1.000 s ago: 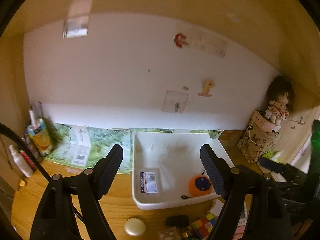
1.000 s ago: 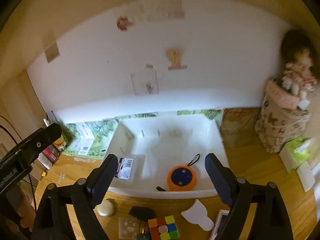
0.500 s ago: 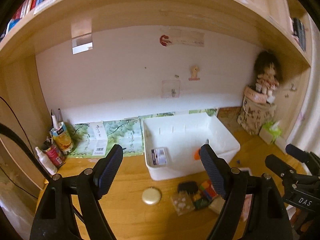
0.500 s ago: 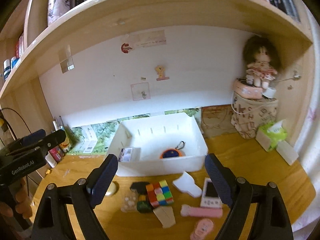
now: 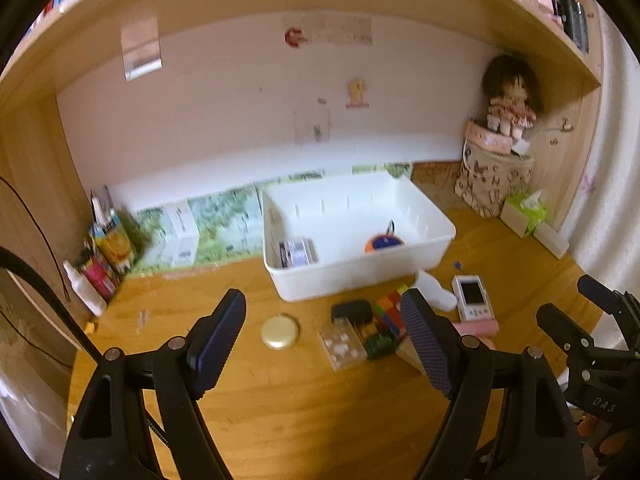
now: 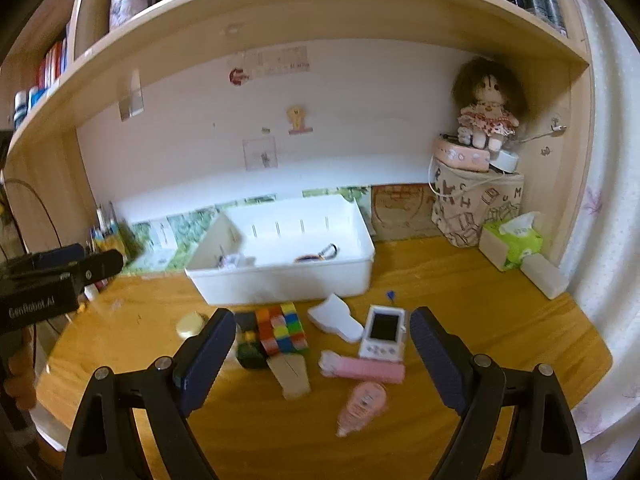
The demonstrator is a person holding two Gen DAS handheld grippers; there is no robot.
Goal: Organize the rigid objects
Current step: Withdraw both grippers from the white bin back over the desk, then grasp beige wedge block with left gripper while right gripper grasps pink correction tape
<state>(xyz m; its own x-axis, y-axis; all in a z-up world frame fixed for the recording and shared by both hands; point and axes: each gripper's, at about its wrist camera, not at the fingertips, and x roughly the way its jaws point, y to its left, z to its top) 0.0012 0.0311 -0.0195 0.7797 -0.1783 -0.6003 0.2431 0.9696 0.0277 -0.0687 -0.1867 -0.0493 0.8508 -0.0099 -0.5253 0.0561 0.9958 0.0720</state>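
Both grippers hanging open, empty: left gripper (image 5: 324, 334) over gold tin (image 5: 279, 331), right gripper (image 6: 322, 344) over puzzle cube (image 6: 282, 328) and handheld console (image 6: 383, 333), white bin (image 6: 280, 280) sitting behind

small items (image 6: 286, 330) before white bin (image 6: 280, 282)

We saw the colourful puzzle cube (image 5: 389, 309) half hidden behind a gripper finger, the orange round gadget (image 6: 309, 257) mostly masked by the white plastic bin (image 6: 280, 286) wall, shelf books cropped.
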